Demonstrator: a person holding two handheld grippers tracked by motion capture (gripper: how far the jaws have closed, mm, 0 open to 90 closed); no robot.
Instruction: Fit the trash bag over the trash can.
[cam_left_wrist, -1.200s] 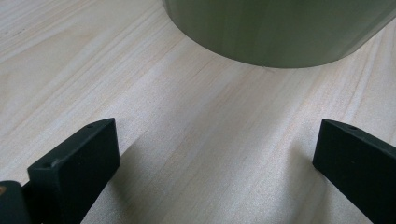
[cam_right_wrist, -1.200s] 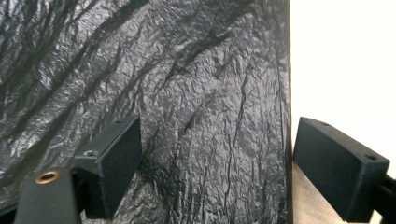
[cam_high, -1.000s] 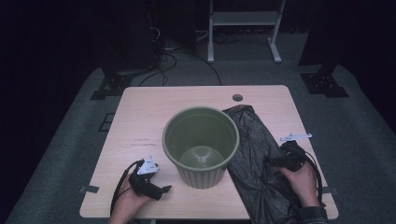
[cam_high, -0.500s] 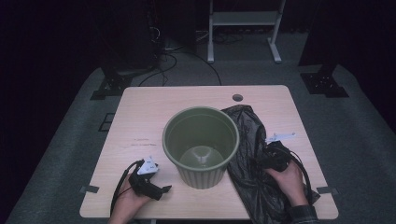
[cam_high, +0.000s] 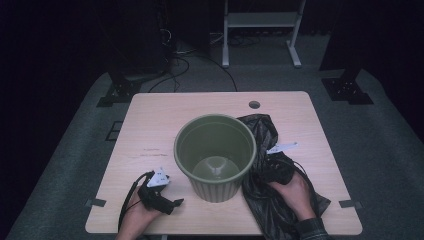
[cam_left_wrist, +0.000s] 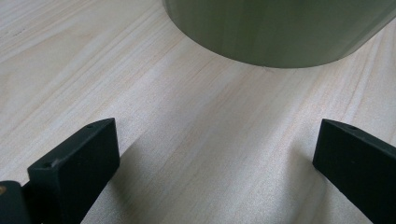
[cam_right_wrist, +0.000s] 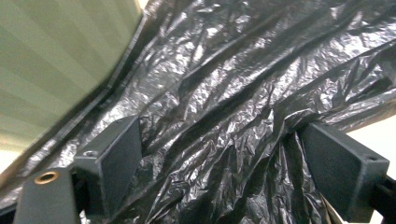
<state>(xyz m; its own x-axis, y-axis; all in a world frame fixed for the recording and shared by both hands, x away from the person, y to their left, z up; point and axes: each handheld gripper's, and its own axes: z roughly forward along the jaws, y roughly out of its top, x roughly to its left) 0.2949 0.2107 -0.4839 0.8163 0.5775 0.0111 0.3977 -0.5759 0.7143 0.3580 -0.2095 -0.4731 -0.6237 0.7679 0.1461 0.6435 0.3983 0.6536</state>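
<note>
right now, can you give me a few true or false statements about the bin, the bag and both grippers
1. The green bin stands upright and empty on the table. True.
2. The black bag lines the inside of the bin. False: it lies crumpled on the table beside the bin.
3. The right gripper has its jaws open over the bag. True.
4. The left gripper is shut on the bin's rim. False: it is open above bare wood, with nothing between its jaws.

left gripper (cam_high: 172, 204) fingers spread wide, right gripper (cam_high: 270, 167) fingers apart
</note>
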